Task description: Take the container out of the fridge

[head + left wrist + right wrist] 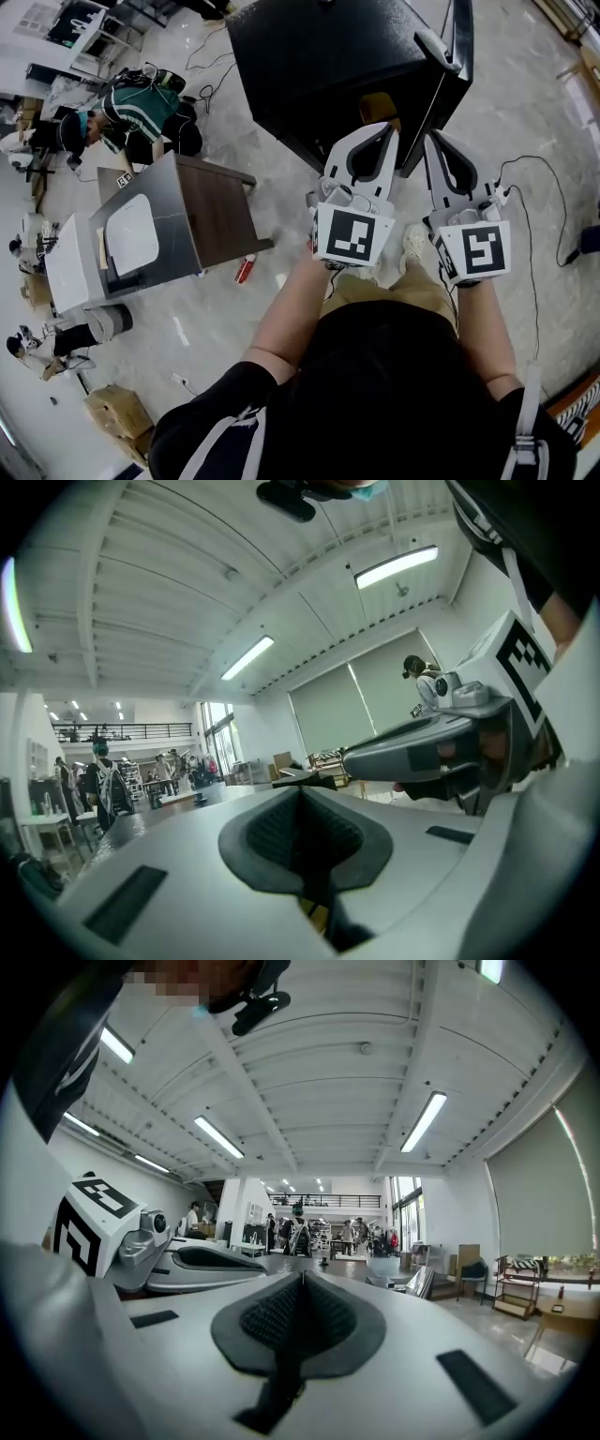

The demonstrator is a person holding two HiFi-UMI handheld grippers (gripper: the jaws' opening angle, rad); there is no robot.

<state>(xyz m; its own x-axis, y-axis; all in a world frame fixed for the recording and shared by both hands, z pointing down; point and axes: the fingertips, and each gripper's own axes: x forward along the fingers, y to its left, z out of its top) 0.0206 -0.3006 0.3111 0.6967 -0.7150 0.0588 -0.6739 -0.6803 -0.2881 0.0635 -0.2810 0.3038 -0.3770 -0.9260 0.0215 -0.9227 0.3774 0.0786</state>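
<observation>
In the head view a black fridge (328, 66) stands on the floor ahead of me, its door (460, 47) swung ajar at the right. A tan thing (378, 105) shows at its lower front; I cannot tell whether it is the container. My left gripper (384, 133) points at the fridge's lower edge, jaws shut with nothing in them. My right gripper (434, 141) is held beside it, also shut and empty. Both gripper views tilt up to the ceiling: the left gripper (302, 794) and the right gripper (302, 1279) show closed pads with nothing held.
A grey cabinet with a brown top (178, 225) stands to the left, with a red can (245, 269) on the floor by it. Cables (539, 216) trail at the right. People (131, 108) sit at the far left. A cardboard box (117, 412) lies at lower left.
</observation>
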